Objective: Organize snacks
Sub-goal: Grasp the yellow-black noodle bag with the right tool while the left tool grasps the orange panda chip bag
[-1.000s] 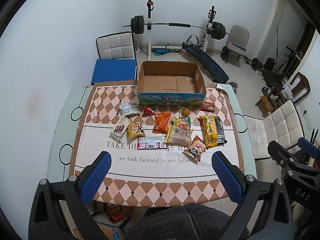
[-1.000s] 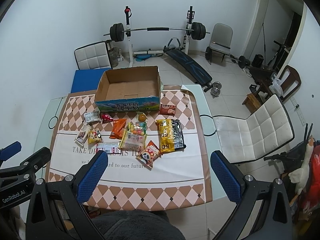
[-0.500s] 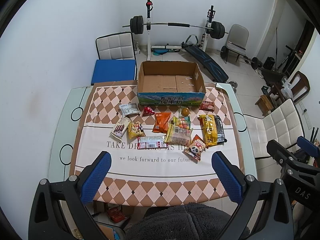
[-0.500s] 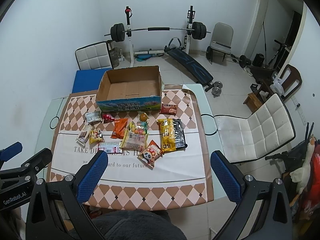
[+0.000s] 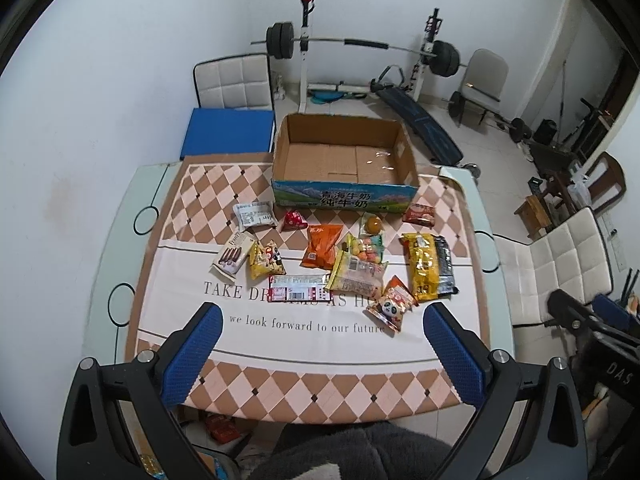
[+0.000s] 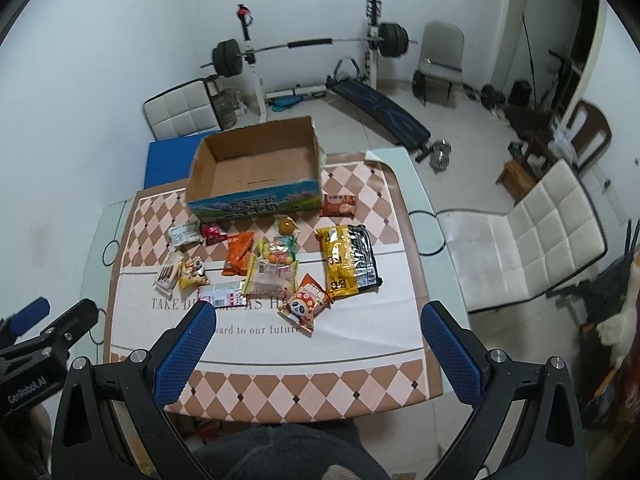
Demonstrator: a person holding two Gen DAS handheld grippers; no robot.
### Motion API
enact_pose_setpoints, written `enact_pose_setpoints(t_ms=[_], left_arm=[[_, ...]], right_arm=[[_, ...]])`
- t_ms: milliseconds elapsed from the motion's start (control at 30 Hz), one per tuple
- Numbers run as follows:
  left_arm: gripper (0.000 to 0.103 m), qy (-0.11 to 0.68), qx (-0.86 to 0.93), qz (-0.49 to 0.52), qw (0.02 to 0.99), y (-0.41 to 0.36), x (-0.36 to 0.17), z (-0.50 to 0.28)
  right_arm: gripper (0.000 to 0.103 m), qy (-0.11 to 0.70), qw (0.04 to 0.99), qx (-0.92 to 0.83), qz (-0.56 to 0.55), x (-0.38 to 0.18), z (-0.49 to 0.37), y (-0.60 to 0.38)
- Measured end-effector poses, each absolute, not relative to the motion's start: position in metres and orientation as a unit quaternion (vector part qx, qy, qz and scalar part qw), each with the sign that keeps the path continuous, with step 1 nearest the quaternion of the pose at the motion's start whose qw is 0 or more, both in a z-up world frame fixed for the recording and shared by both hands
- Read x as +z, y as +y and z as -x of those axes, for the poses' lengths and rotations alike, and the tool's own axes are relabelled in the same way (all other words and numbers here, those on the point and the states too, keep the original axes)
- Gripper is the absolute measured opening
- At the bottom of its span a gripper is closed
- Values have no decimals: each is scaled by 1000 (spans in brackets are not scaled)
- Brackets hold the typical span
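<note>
In the left wrist view, the left hand-held gripper (image 5: pixel 322 346) is hovering with its blue fingers spread wide and gripping nothing, above the near edge of the desk (image 5: pixel 120 248); the snacks (image 5: pixel 340 260) are lying scattered mid-desk, in front of the empty cardboard box (image 5: pixel 344 196). In the right wrist view, the right hand-held gripper (image 6: pixel 316 344) is likewise hanging wide apart and unloaded, with a panda packet (image 6: pixel 304 304) lying nearest it.

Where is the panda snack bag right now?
In both views the panda bag lies nearest the grippers, on the white cloth band, beside the yellow pack.
</note>
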State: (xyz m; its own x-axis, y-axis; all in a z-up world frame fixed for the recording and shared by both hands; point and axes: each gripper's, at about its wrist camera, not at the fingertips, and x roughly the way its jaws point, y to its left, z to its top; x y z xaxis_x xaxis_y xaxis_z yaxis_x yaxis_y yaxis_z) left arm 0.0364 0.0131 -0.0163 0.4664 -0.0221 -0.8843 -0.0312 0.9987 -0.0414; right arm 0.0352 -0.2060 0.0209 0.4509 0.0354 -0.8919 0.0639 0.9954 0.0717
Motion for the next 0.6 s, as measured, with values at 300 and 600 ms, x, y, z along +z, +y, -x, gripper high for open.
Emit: enact_pose_setpoints(t_ms=[300, 600], left_arm=[[103, 605, 16, 47, 795, -1, -128, -120], [97, 683, -14, 75, 726, -49, -253, -168]], right_arm=[[103, 596, 800, -31, -55, -100, -130, -260], [103, 701, 711, 4, -63, -266, -222, -276]])
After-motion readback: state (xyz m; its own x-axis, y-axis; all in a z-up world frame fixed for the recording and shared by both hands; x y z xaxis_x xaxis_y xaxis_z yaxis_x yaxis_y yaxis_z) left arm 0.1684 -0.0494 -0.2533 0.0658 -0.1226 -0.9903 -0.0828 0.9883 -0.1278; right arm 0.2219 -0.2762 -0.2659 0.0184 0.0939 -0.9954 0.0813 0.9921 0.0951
